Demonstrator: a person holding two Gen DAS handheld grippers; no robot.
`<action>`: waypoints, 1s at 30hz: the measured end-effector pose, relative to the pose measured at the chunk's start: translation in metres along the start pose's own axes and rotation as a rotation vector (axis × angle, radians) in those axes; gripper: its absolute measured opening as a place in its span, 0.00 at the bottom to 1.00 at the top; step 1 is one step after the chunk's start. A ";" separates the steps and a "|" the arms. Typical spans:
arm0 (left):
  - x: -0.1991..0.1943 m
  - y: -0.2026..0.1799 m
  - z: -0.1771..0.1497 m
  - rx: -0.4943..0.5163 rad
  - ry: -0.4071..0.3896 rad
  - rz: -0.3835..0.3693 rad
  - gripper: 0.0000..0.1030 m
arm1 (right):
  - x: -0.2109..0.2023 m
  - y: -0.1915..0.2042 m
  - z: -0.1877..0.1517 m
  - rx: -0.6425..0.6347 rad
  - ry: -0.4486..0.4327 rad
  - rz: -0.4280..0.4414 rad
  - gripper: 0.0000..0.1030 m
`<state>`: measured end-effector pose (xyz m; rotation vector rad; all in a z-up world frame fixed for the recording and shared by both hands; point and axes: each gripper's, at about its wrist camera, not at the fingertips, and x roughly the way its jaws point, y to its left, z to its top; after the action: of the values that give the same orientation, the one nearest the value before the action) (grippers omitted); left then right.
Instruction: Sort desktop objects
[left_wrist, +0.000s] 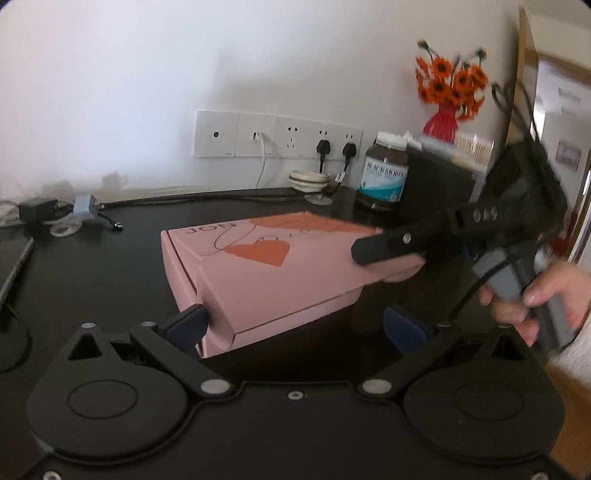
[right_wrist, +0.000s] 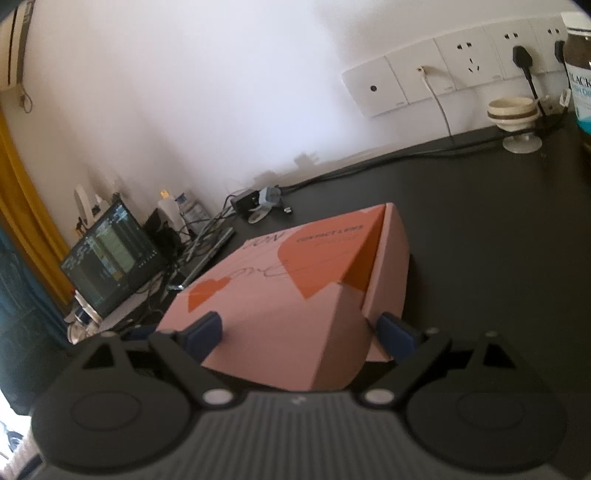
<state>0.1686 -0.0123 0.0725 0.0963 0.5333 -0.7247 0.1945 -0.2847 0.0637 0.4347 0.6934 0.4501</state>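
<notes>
Pink contact-lens box (right_wrist: 295, 295) lies lengthwise between the right hand-held gripper (right_wrist: 301, 334) pads, pinched; left hand-held gripper (left_wrist: 295, 325) spread at its near corner.

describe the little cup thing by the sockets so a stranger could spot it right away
Find the white socket strip on the wall behind the black desk. Below its two black plugs, on the desk by the wall, stands a small cream cup on a clear foot. A dark band around it sets it apart from the taller brown bottle beside it.
</notes>
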 end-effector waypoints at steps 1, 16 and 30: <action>0.003 -0.004 -0.003 0.032 0.004 0.021 1.00 | 0.000 0.001 -0.001 -0.009 0.000 -0.002 0.89; -0.012 0.007 -0.016 0.093 -0.028 0.014 1.00 | -0.003 0.009 -0.010 -0.147 -0.018 -0.084 0.88; -0.021 0.009 -0.003 0.042 -0.153 0.044 1.00 | -0.003 0.017 -0.012 -0.291 -0.051 -0.151 0.88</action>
<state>0.1596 0.0078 0.0795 0.0907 0.3689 -0.6938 0.1805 -0.2696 0.0657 0.1178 0.5956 0.3884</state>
